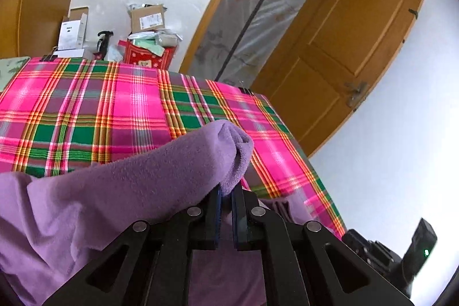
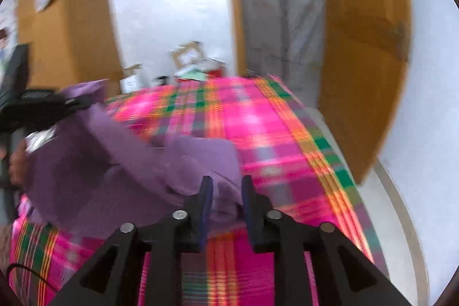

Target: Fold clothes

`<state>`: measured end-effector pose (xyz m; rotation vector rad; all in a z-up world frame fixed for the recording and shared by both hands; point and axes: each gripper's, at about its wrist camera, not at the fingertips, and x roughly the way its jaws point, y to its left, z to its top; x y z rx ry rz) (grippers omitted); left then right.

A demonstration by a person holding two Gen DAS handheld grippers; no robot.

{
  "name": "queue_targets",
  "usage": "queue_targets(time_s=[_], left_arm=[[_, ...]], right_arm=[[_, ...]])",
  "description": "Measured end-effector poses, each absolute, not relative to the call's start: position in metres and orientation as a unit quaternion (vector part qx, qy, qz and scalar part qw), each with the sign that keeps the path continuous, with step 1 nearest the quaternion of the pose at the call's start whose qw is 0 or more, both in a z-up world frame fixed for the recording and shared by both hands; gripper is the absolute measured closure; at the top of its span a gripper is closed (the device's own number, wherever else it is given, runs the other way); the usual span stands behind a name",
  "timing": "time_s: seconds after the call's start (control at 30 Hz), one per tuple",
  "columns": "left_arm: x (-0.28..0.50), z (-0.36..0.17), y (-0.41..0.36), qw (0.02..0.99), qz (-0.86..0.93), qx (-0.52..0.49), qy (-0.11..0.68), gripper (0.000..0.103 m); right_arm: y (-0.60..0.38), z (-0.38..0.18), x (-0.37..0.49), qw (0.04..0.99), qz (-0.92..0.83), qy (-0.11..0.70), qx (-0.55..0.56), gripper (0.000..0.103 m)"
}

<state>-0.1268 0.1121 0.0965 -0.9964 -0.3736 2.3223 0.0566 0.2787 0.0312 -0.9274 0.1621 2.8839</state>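
Observation:
A purple fleece garment (image 1: 143, 185) lies bunched on the pink plaid tablecloth (image 1: 114, 111). My left gripper (image 1: 227, 189) is shut on a folded edge of it, and the cloth rises in a ridge over the fingers. In the right wrist view, which is blurred, the garment (image 2: 120, 162) spreads from the left to the middle of the plaid cloth (image 2: 272, 134). My right gripper (image 2: 226, 182) has its jaws apart with a fold of the purple cloth between them, and the pads do not seem to press on it. The left gripper's black body (image 2: 37, 105) lifts the cloth at far left.
Cardboard boxes (image 1: 147, 17) and a red gift bag (image 1: 149, 56) stand beyond the table's far edge. A binder clip (image 1: 48, 58) pins the cloth there. A wooden door (image 1: 344, 48) stands open at right, a wooden cabinet (image 2: 66, 19) at left. The table's right edge (image 2: 358, 191) drops to white floor.

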Motion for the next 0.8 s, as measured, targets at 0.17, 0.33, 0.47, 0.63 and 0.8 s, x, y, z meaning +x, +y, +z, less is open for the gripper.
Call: queue_targets(time_s=[0.17, 0.33, 0.47, 0.63, 0.8], left_arm=[[-0.131, 0.103, 0.101, 0.276, 0.877, -0.361, -0.153, 0.098], [-0.134, 0.108, 0.096, 0.269, 0.881, -0.355, -0.162, 0.098], [-0.137, 0.112, 0.09, 0.265, 0.882, -0.351, -0.17, 0.098], [-0.139, 0.116, 0.082, 0.253, 0.888, -0.34, -0.177, 0.098], [-0.143, 0.116, 0.073, 0.244, 0.89, -0.337, -0.186, 0.098]], right_arm=[[0.24, 0.027, 0.049, -0.016, 0.952, 0.007, -0.307, 0.076], [0.216, 0.006, 0.034, -0.059, 0.937, -0.019, -0.343, 0.076], [0.206, -0.011, 0.017, -0.063, 0.921, -0.036, -0.382, 0.074], [0.21, -0.018, 0.0, -0.035, 0.916, -0.033, -0.398, 0.074], [0.234, -0.009, -0.005, 0.038, 0.926, -0.002, -0.376, 0.074]])
